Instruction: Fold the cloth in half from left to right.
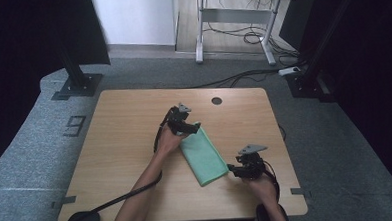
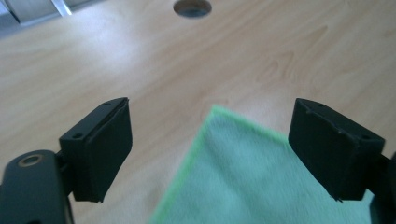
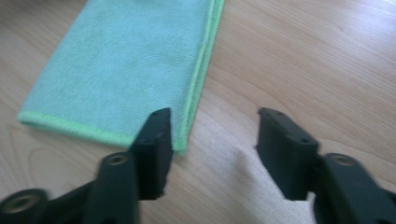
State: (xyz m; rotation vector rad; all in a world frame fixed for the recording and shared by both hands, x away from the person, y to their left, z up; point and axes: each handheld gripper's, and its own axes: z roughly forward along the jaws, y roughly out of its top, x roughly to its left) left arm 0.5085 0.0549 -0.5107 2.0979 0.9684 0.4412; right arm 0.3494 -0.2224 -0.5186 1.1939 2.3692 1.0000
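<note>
The left gripper (image 1: 186, 126) sat at the far corner of the folded green cloth (image 1: 203, 155), its jaws spread wide with nothing pinched; in the left gripper view that corner (image 2: 219, 112) lay flat on the wood between and just ahead of the two pads, untouched. The cloth rested near the middle of the table (image 1: 125, 143), a little toward the person's side. The right gripper (image 1: 232, 169) waited just beside the cloth's near corner, jaws parted and holding nothing; in the right gripper view the corner (image 3: 180, 147) lay next to the left-hand pad, with bare wood in the gap.

The table was light wood with rounded corners and a round cable hole (image 1: 216, 100) near its far edge. It stood on grey carpet (image 1: 30, 147); a white-framed desk (image 1: 235, 18) with loose cables beneath it stood farther back, and dark stands flanked the scene.

The cloth was a long narrow rectangle, its long axis running diagonally from the far left end by the left gripper to the near right end by the right gripper
</note>
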